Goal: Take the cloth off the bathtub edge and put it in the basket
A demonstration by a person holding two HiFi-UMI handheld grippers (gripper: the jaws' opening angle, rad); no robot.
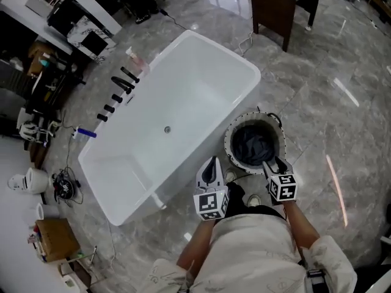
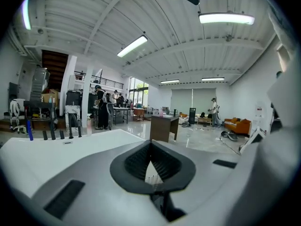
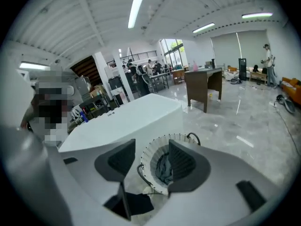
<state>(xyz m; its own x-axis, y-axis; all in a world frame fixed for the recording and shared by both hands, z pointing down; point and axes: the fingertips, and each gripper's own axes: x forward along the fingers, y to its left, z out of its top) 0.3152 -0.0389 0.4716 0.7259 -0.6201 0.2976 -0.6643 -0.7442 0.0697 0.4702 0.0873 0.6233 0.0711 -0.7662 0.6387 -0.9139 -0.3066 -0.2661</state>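
The dark grey cloth [image 1: 252, 146] lies crumpled inside the round white wire basket [image 1: 231, 133], which stands on the floor by the near end of the white bathtub [image 1: 183, 90]. My right gripper [image 1: 273, 162] hovers over the basket's near rim, open with nothing between its fingers. In the right gripper view the basket [image 3: 149, 155] and cloth [image 3: 163, 169] show through the gap of the right gripper [image 3: 151, 147]. My left gripper [image 1: 212, 162] is beside the tub's near corner, shut and empty. In the left gripper view the left gripper [image 2: 150, 145] points level over the tub [image 2: 56, 149].
Black taps [image 1: 119, 87] and a blue bottle [image 1: 85, 133] stand on the tub's left rim. A dark wooden desk [image 1: 281, 5] stands on the marble floor beyond the tub. Shelves and clutter [image 1: 43, 102] line the left side. People stand far off [image 2: 101, 107].
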